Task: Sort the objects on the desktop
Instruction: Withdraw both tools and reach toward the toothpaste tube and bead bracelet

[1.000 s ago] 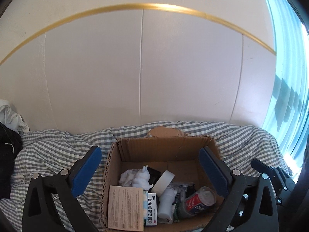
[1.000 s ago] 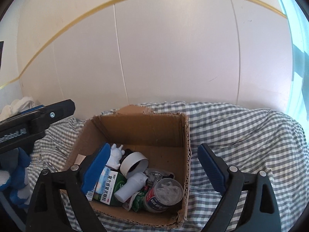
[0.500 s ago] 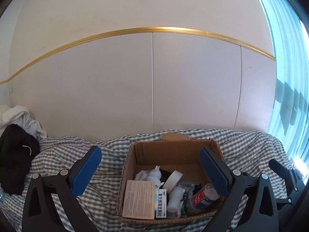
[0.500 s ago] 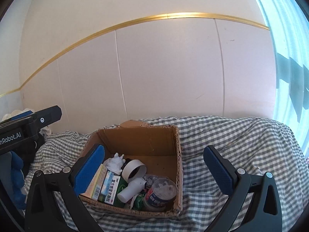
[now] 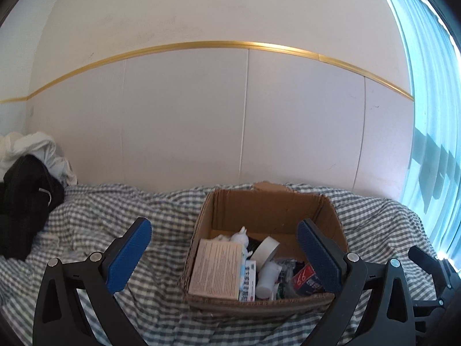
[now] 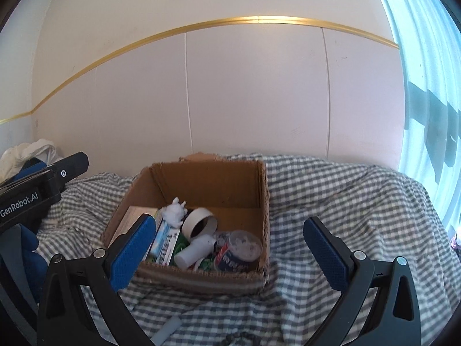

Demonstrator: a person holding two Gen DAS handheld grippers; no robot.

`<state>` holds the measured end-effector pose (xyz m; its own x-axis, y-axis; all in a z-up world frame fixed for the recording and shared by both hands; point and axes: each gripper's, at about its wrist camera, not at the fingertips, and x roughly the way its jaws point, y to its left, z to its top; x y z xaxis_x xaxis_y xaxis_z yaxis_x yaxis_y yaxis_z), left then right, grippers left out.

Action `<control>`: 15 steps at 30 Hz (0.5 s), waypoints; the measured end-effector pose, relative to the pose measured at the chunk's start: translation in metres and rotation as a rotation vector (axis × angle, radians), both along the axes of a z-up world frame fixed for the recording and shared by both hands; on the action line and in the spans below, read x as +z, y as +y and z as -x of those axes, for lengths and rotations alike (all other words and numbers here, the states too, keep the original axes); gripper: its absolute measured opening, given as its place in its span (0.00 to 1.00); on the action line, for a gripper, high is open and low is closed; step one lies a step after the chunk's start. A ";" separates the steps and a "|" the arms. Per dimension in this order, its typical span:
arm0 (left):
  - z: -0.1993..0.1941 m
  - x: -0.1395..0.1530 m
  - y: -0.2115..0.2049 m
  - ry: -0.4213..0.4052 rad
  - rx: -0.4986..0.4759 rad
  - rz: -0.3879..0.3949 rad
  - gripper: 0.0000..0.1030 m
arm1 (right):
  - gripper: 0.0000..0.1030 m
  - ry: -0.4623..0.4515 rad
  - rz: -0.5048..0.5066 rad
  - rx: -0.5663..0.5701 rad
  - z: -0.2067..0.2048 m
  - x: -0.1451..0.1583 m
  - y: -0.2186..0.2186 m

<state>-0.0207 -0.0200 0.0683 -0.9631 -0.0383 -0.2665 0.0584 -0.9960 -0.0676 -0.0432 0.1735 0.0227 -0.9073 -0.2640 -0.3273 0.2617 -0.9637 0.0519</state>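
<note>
On the checked cloth [image 6: 331, 196], a cardboard box [image 6: 213, 181] sits full.
Both the left gripper [image 5: 223, 248] and right gripper [image 6: 230, 243] hang spread, empty; only the left view shows the black garment [image 5: 23, 201].

tape roll [image 6: 199, 222] in box [image 6: 230, 178], box on cloth [image 6: 331, 190]

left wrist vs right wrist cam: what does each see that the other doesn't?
Left wrist only: black garment at far left, and the tan leaflet's printed face.
Right wrist only: the left gripper's body marked GenRobot.AI, and down into the open can.
Both: cardboard box on checked cloth, holding the white figurine, tape roll and white bottle; both jaws wide apart, empty.
</note>
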 end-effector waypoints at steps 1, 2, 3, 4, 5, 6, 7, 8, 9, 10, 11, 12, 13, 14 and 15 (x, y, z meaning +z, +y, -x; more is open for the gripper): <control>-0.003 -0.005 -0.001 -0.003 0.003 -0.002 1.00 | 1.00 -0.006 -0.007 0.004 -0.002 -0.004 -0.001; -0.006 -0.009 -0.001 -0.006 0.005 -0.002 1.00 | 1.00 -0.005 -0.012 0.002 -0.005 -0.006 0.000; -0.009 -0.011 -0.003 -0.009 0.007 -0.003 1.00 | 1.00 -0.004 -0.018 0.000 -0.008 -0.008 0.001; -0.013 -0.016 -0.003 -0.008 0.014 0.001 1.00 | 1.00 -0.005 -0.022 0.003 -0.011 -0.011 0.001; -0.017 -0.020 -0.004 -0.006 0.024 0.009 1.00 | 1.00 -0.009 -0.026 0.012 -0.014 -0.013 0.002; -0.021 -0.024 -0.005 -0.010 0.032 0.016 1.00 | 1.00 -0.015 -0.031 0.018 -0.016 -0.016 0.003; -0.024 -0.029 -0.005 -0.022 0.035 0.021 1.00 | 1.00 -0.020 -0.036 0.022 -0.019 -0.019 0.004; -0.026 -0.034 -0.006 -0.034 0.035 0.025 1.00 | 1.00 -0.023 -0.040 0.026 -0.023 -0.022 0.006; -0.026 -0.037 -0.006 -0.051 0.035 0.030 1.00 | 1.00 -0.029 -0.042 0.035 -0.025 -0.025 0.009; -0.025 -0.043 -0.007 -0.082 0.043 0.040 1.00 | 1.00 -0.033 -0.040 0.046 -0.028 -0.028 0.011; -0.025 -0.049 -0.009 -0.114 0.050 0.037 1.00 | 1.00 -0.038 -0.037 0.055 -0.030 -0.030 0.013; -0.025 -0.054 -0.012 -0.138 0.045 0.016 1.00 | 1.00 -0.047 -0.038 0.059 -0.031 -0.032 0.014; -0.025 -0.059 -0.014 -0.155 0.041 -0.002 1.00 | 1.00 -0.059 -0.041 0.063 -0.031 -0.035 0.015; -0.026 -0.064 -0.015 -0.168 0.041 -0.006 1.00 | 1.00 -0.074 -0.042 0.069 -0.031 -0.039 0.017; -0.026 -0.067 -0.015 -0.178 0.040 0.001 1.00 | 1.00 -0.089 -0.043 0.075 -0.032 -0.042 0.017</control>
